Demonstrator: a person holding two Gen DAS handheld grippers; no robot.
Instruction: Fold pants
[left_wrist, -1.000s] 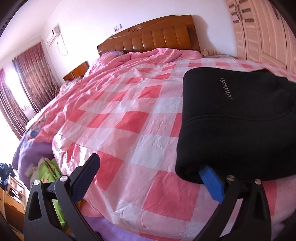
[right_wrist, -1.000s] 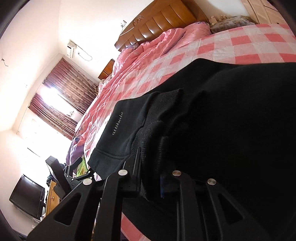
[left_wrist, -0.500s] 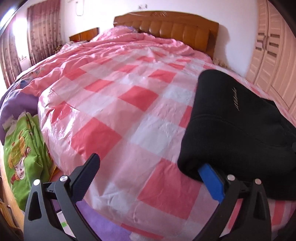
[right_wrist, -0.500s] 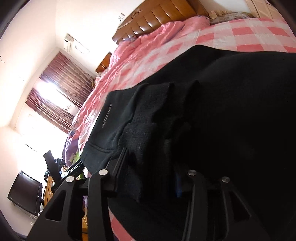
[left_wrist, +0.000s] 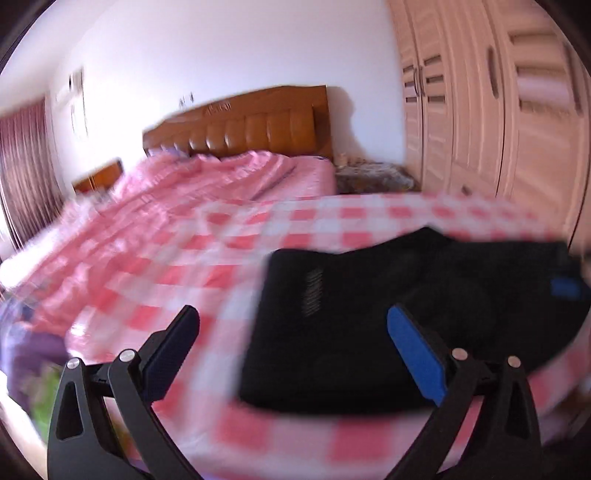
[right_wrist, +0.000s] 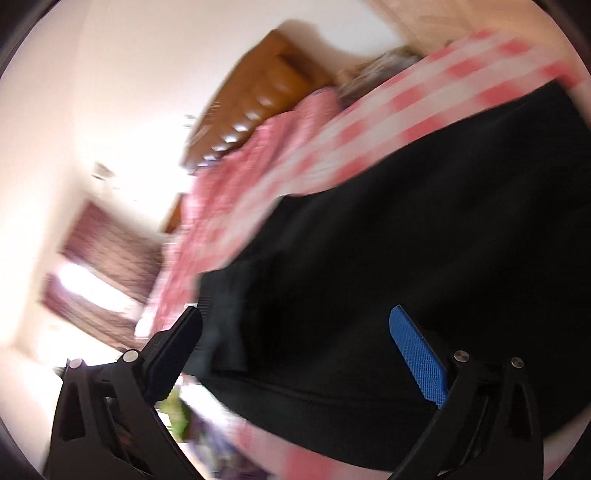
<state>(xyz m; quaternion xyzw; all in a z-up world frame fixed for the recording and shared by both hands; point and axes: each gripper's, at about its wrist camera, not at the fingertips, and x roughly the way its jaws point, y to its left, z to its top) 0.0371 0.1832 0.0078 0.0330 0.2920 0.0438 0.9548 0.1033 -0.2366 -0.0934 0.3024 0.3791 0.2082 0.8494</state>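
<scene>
left tool: fingers spread wide, nothing between them; hangs clear above the near left corner of the pants, so it grips nothing.
right tool: jaws opening, already wide; black cloth lies below and beyond the fingers, pads not pressing on it, so the fabric looks let go.
right tool pad: a blue pad shows at the far right edge of the left view, by the right side of the pants.
pants: black, lying as a compact folded block on the bed, near its front edge; pale logo stripe faces up on the left part; flat enough to stay put without being held.
bed: pink-and-white checked cover, serves as the folding surface.
progress (judgement): fold looks done or nearly so, both tools free.
headboard: brown, far end.
wardrobe: pale doors, far right.
blur: both views smeared, fine details unclear.
</scene>
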